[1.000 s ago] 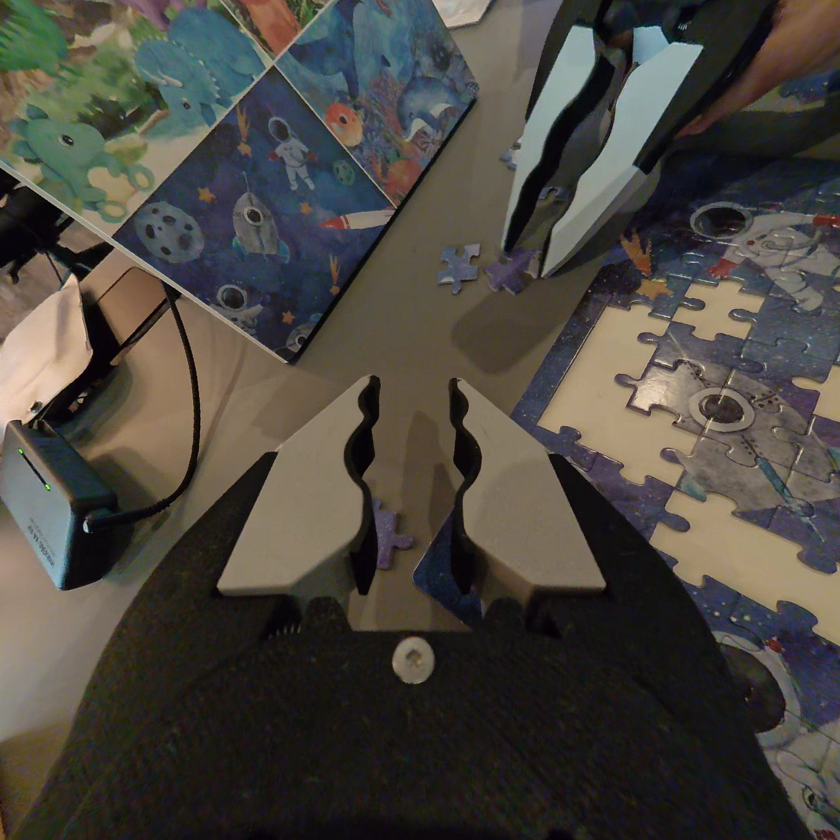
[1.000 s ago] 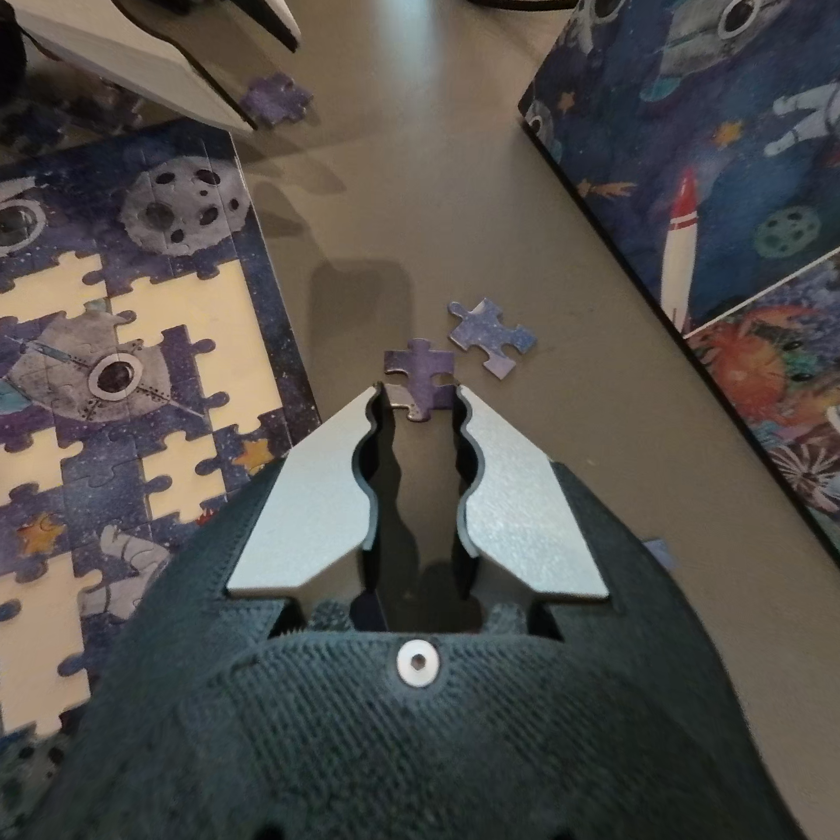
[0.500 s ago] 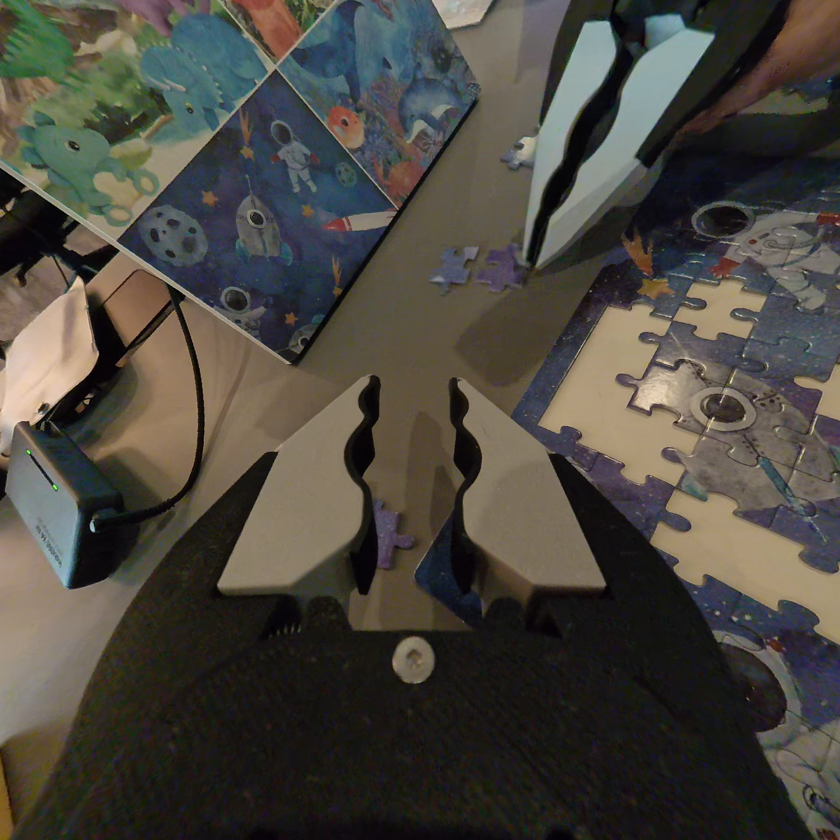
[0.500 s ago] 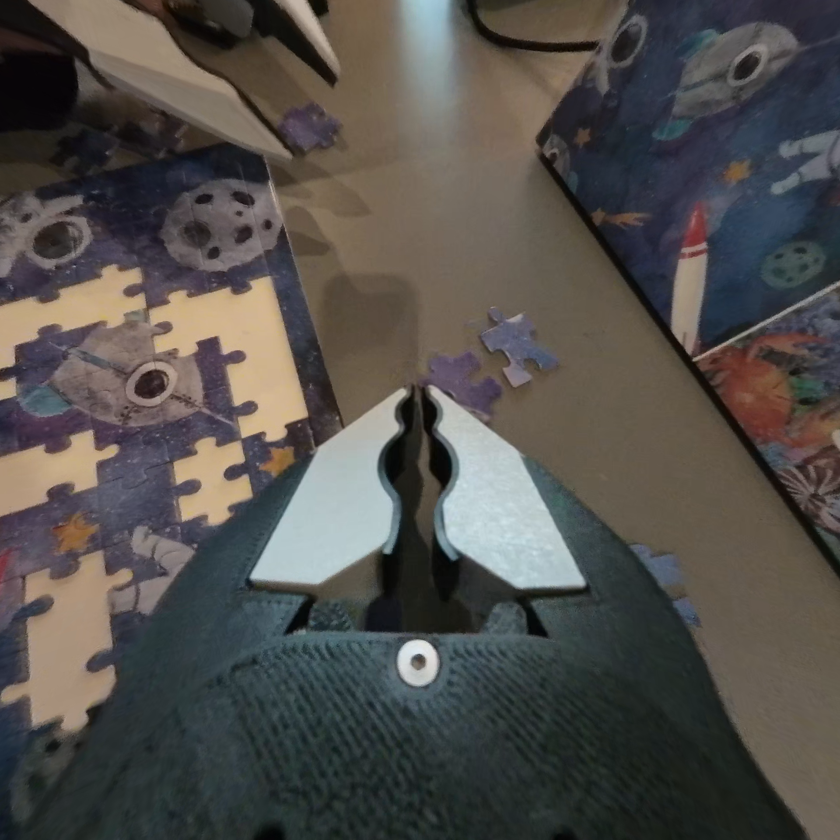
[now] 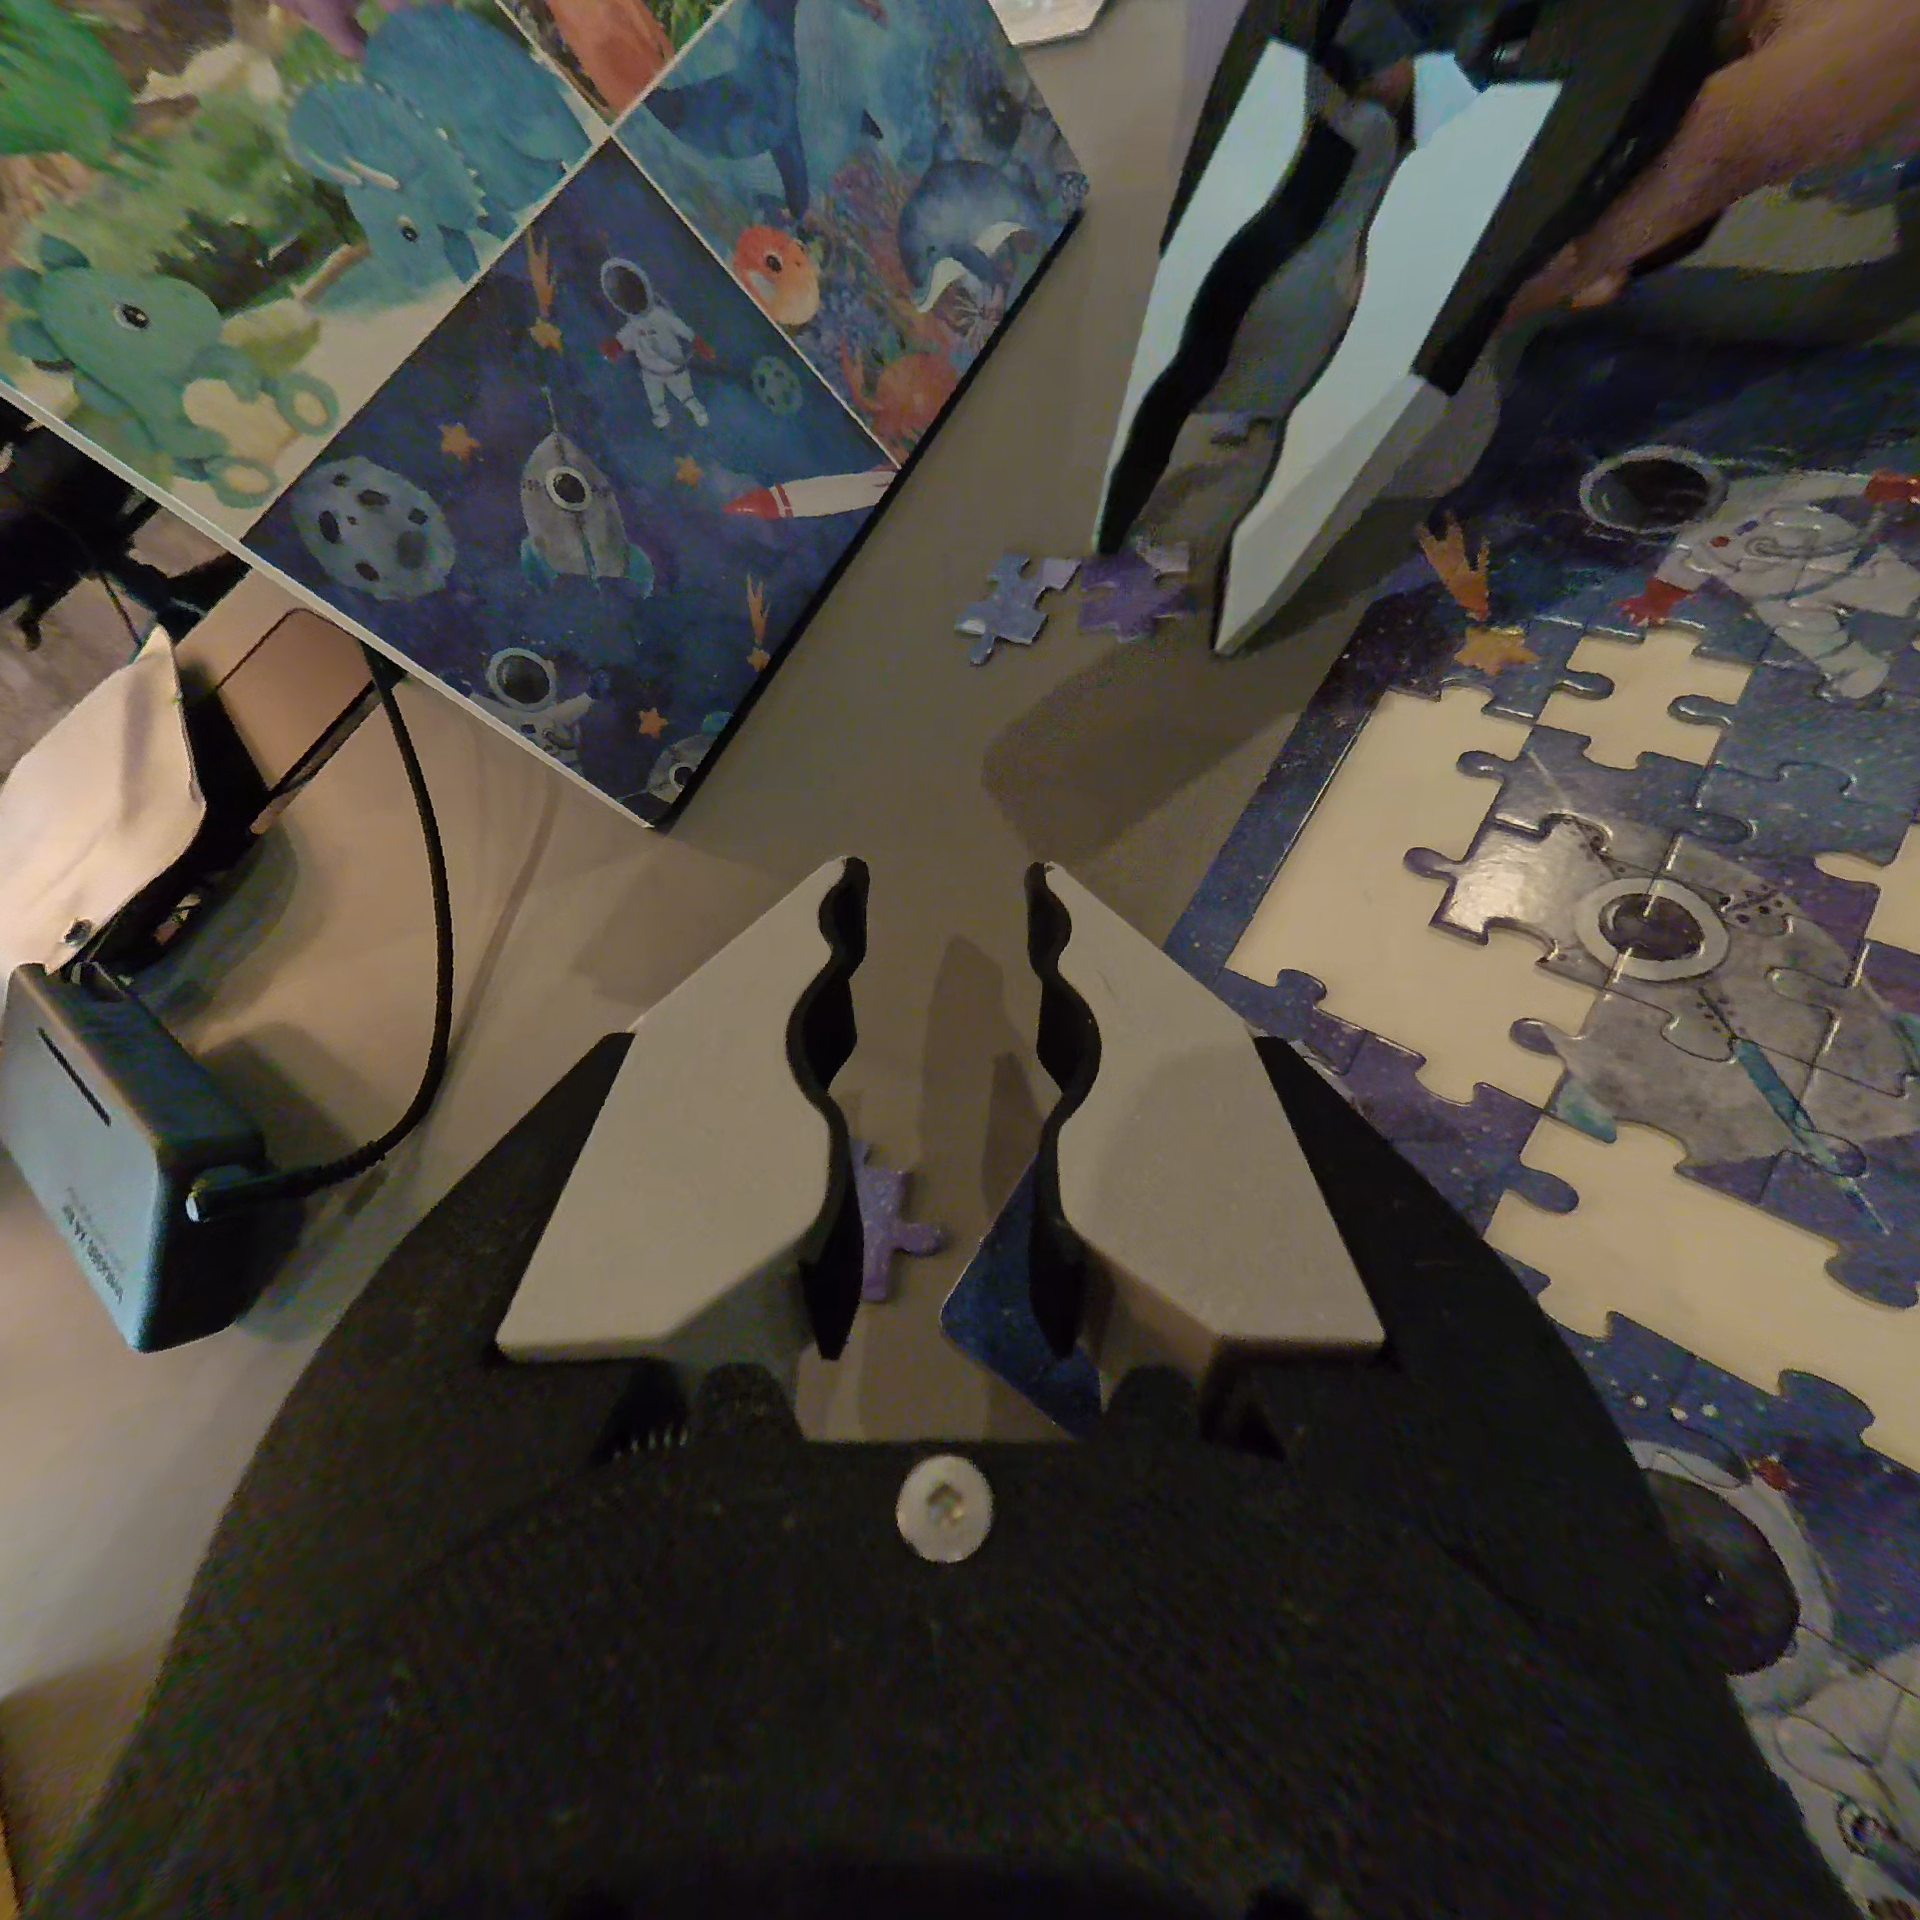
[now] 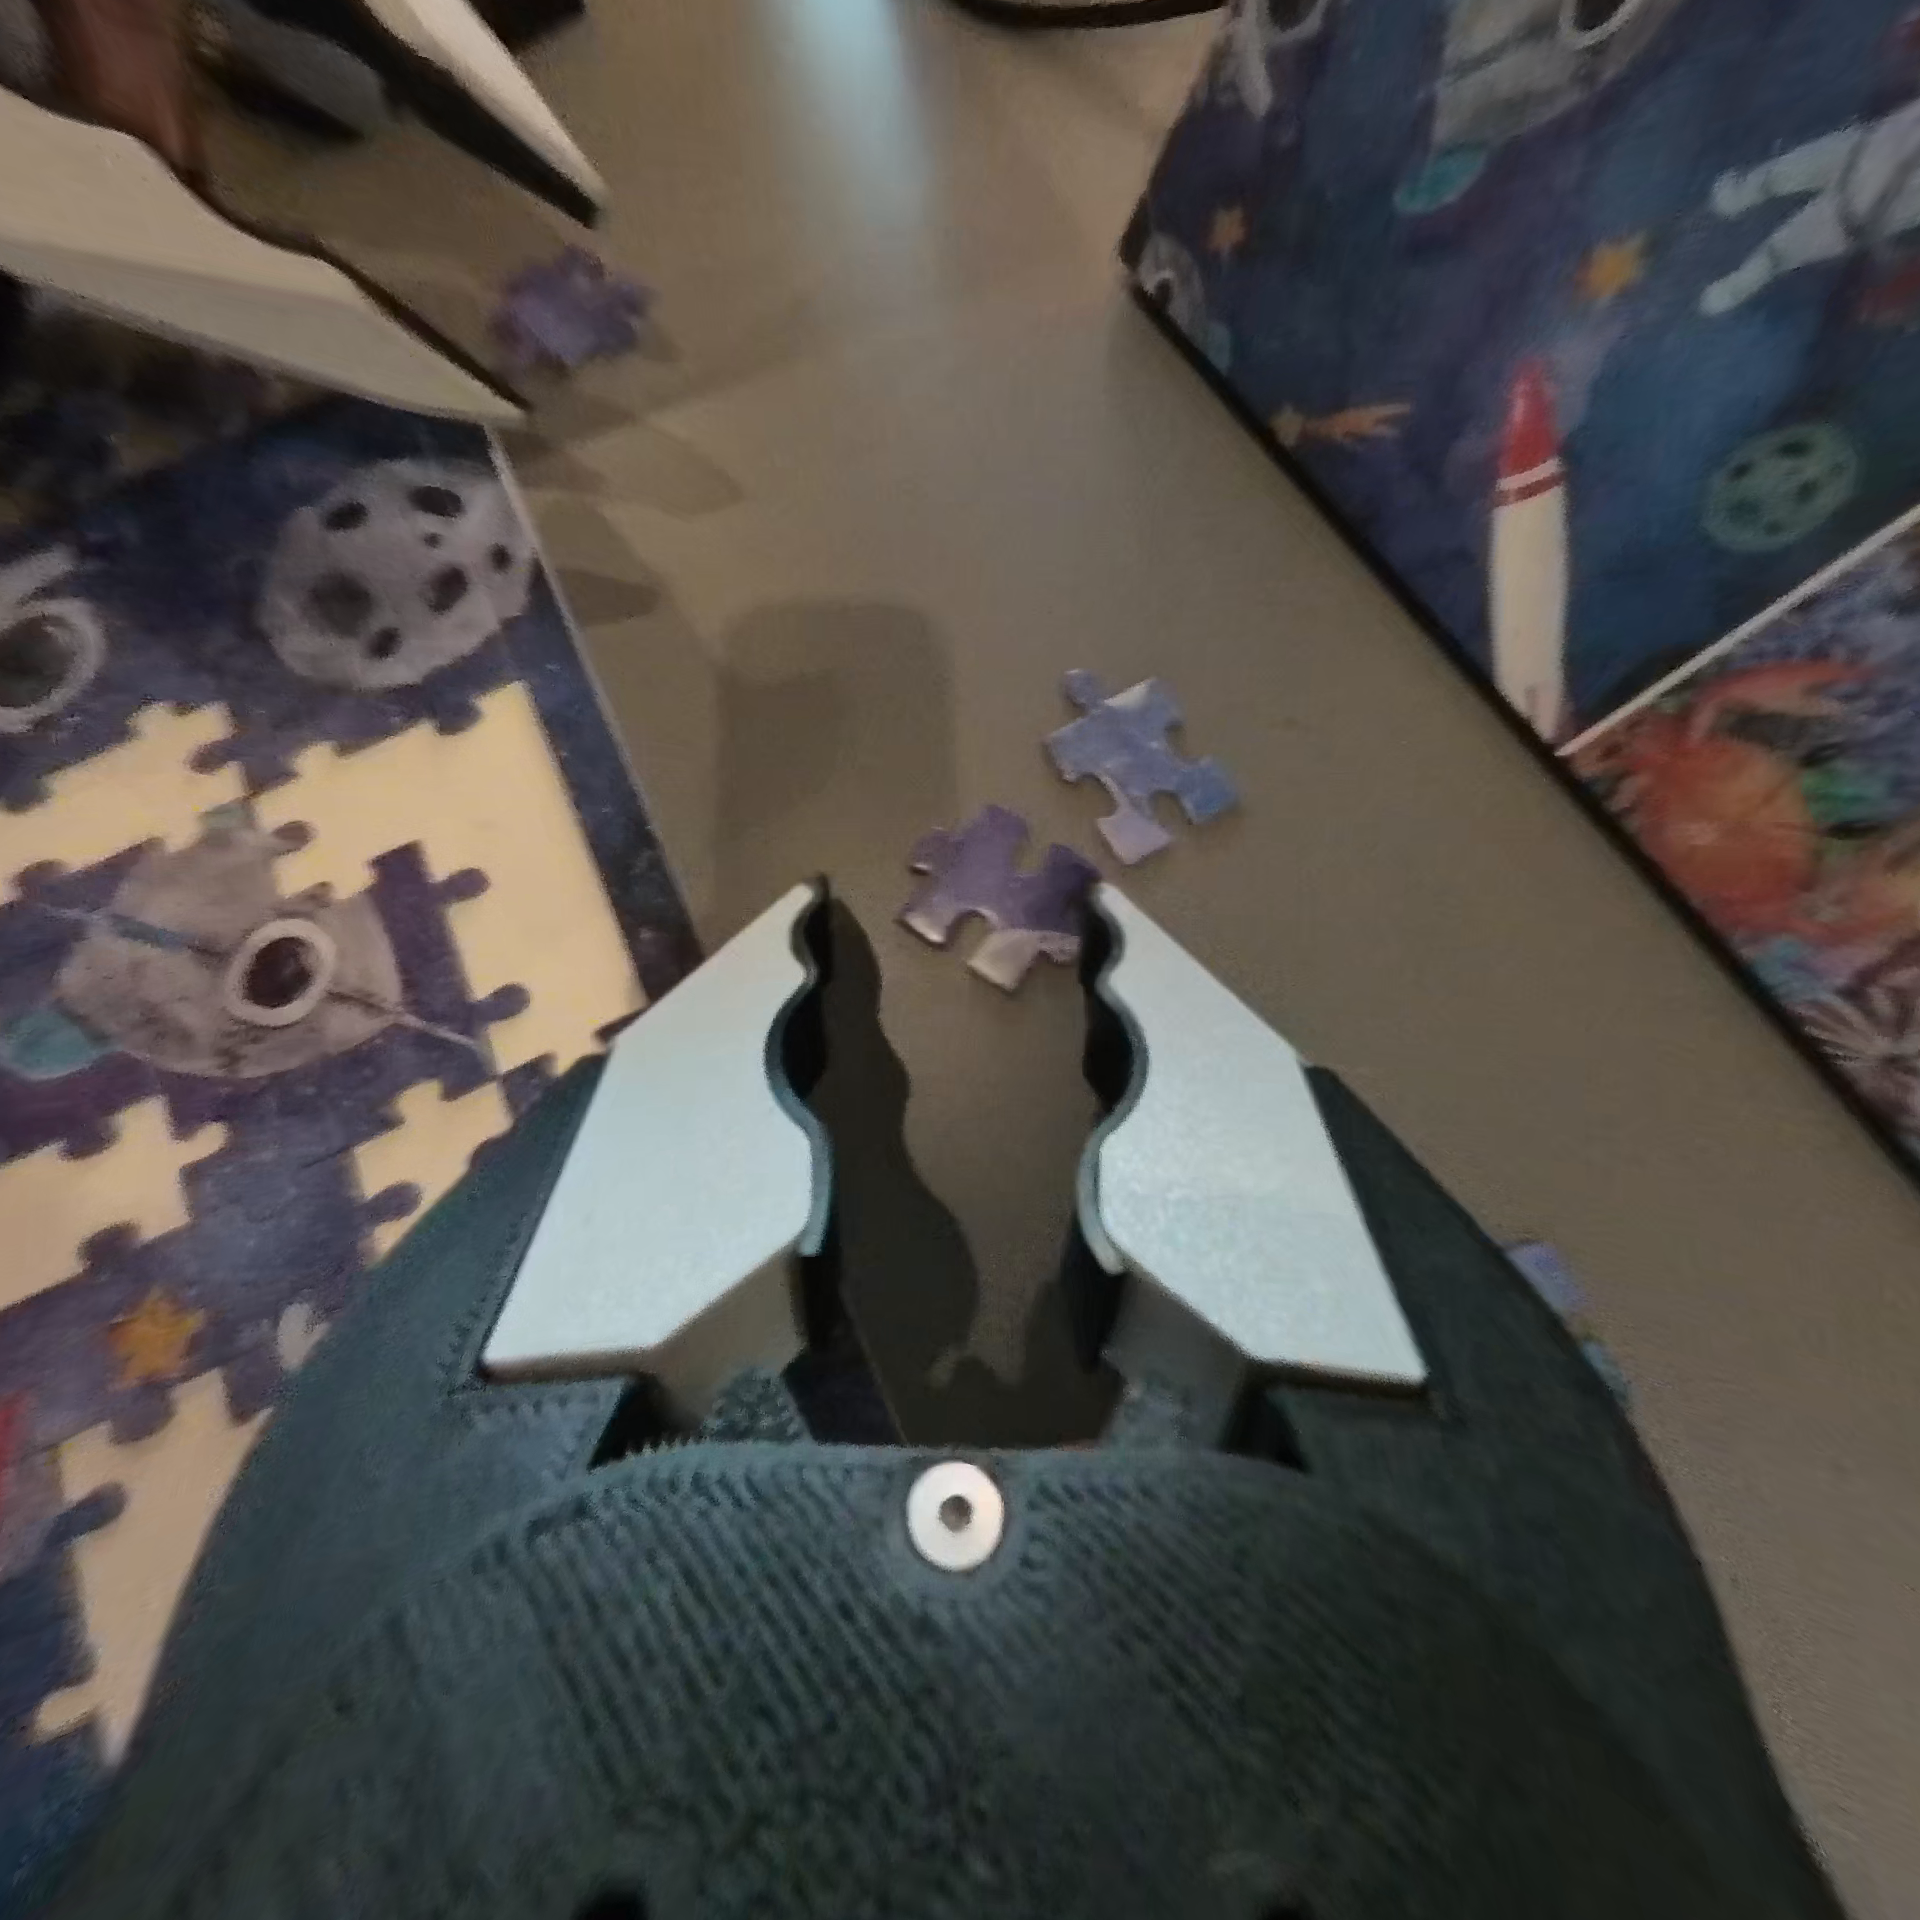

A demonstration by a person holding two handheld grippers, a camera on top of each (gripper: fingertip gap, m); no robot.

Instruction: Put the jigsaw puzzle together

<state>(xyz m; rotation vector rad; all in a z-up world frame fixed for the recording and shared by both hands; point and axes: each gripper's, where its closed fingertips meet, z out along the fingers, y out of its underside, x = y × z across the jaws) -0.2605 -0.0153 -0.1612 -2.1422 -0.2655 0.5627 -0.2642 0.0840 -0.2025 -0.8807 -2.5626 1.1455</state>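
Two hand-held grippers are working over a grey table point(image 5: 883, 727) where a space-themed jigsaw puzzle point(image 5: 1662, 987) is lying partly assembled, cream gaps showing among its joined pieces. The right hand-held gripper point(image 6: 956, 904) is hovering low with its fingers spread apart, gripping nothing. A purple piece point(image 6: 992, 899) is lying flat on the table at its fingertips, its right edge touching or just beside the right fingertip point(image 6: 1107, 909); which, the blur is hiding. A second, bluer piece point(image 6: 1138, 764) is resting just beyond it, close by but apart. In the left wrist view these same two loose pieces, purple point(image 5: 1132, 592) and bluish point(image 5: 1013, 603), are sitting side by side beneath the right hand-held gripper point(image 5: 1169, 582), just off the puzzle's corner.

The left hand-held gripper point(image 5: 945, 883) is also spread open and empty, poised above bare table. A third loose piece point(image 5: 888, 1231) is lying under it, partly hidden behind the left finger point(image 5: 717, 1122), beside a near corner of the puzzle.

A picture box point(image 5: 582, 395) showing dinosaurs, sea life and astronauts is standing along the table's far side, well apart from the puzzle. One black device point(image 5: 114, 1174) with a cable point(image 5: 436, 914) is sitting at the left edge.
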